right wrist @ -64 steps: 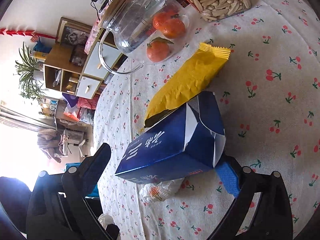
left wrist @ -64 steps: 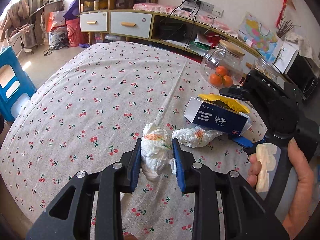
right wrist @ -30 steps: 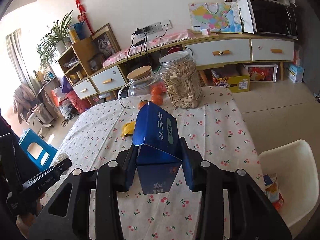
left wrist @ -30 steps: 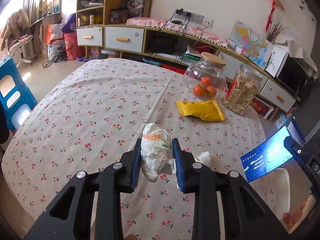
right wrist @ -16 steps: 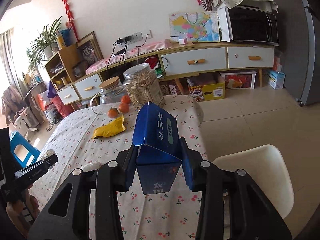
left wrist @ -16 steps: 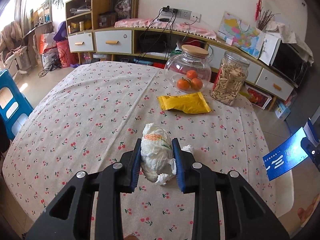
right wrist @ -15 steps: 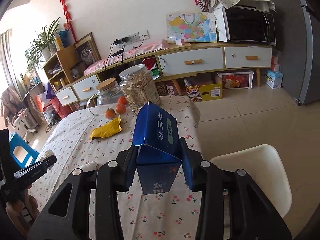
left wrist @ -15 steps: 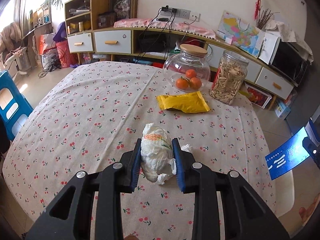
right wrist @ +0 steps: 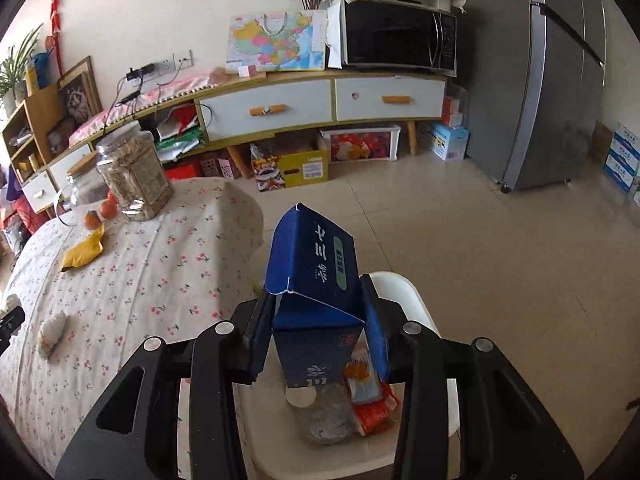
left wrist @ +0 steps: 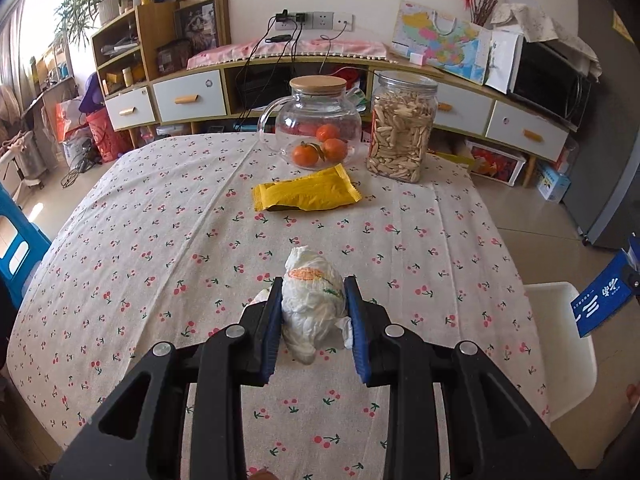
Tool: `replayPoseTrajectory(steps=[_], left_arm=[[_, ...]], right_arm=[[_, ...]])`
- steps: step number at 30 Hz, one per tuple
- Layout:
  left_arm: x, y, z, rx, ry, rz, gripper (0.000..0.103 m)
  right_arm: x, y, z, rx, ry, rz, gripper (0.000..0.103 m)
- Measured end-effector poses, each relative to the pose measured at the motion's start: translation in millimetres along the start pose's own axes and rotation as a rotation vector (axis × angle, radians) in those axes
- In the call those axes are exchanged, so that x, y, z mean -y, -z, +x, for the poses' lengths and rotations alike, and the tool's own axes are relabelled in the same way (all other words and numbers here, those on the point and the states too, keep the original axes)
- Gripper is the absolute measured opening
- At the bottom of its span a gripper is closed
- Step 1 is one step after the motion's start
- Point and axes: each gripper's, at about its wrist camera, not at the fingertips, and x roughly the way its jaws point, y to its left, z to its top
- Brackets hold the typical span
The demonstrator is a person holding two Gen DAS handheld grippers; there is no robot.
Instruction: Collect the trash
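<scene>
My left gripper (left wrist: pixel 314 316) is shut on a crumpled white wrapper (left wrist: pixel 312 300) and holds it above the cherry-print tablecloth (left wrist: pixel 160 240). My right gripper (right wrist: pixel 316 332) is shut on a blue carton (right wrist: pixel 316 276) and holds it over a white bin (right wrist: pixel 400 292) beside the table; the bin holds several wrappers (right wrist: pixel 360 400). The carton also shows at the right edge of the left wrist view (left wrist: pixel 604 300), over the bin (left wrist: pixel 560 344). A second crumpled white wrapper (right wrist: pixel 50 332) lies on the table. A yellow snack bag (left wrist: pixel 306 194) lies further back.
A glass jug of oranges (left wrist: pixel 318 126) and a jar of snacks (left wrist: pixel 402 130) stand at the table's far edge. A blue stool (left wrist: pixel 16 240) is at the left. A low cabinet (right wrist: pixel 320 108), a microwave (right wrist: pixel 396 36) and a fridge (right wrist: pixel 560 72) line the room.
My right gripper has carried the blue carton off the table to above the white bin. My left gripper keeps its hold on the crumpled wrapper and has drawn back and turned right.
</scene>
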Motion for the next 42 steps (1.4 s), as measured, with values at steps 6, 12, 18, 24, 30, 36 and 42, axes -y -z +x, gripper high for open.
replayPoseTrajectory(steps=[6, 12, 18, 24, 30, 36, 42], left_arm=[[41, 8, 4, -0.010, 0.036, 0.077, 0.030], [97, 7, 2, -0.013, 0.103, 0.140, 0.030], [165, 5, 13, -0.104, 0.211, 0.183, 0.030], [232, 5, 33, -0.245, 0.292, 0.230, 0.030], [284, 13, 56, -0.385, 0.344, 0.272, 0.031], [306, 27, 75, -0.538, 0.419, 0.251, 0.043], [302, 34, 72, -0.561, 0.428, 0.281, 0.058]], right_arm=[[34, 7, 6, -0.039, 0.040, 0.114, 0.075], [57, 3, -1, -0.020, 0.074, 0.200, 0.093], [103, 5, 15, -0.092, 0.102, 0.352, 0.096], [144, 12, 14, -0.091, 0.100, 0.507, 0.096], [170, 17, 8, -0.063, 0.096, 0.610, 0.096], [180, 20, 7, -0.051, 0.097, 0.665, 0.096], [172, 17, 9, -0.058, 0.081, 0.648, 0.096]])
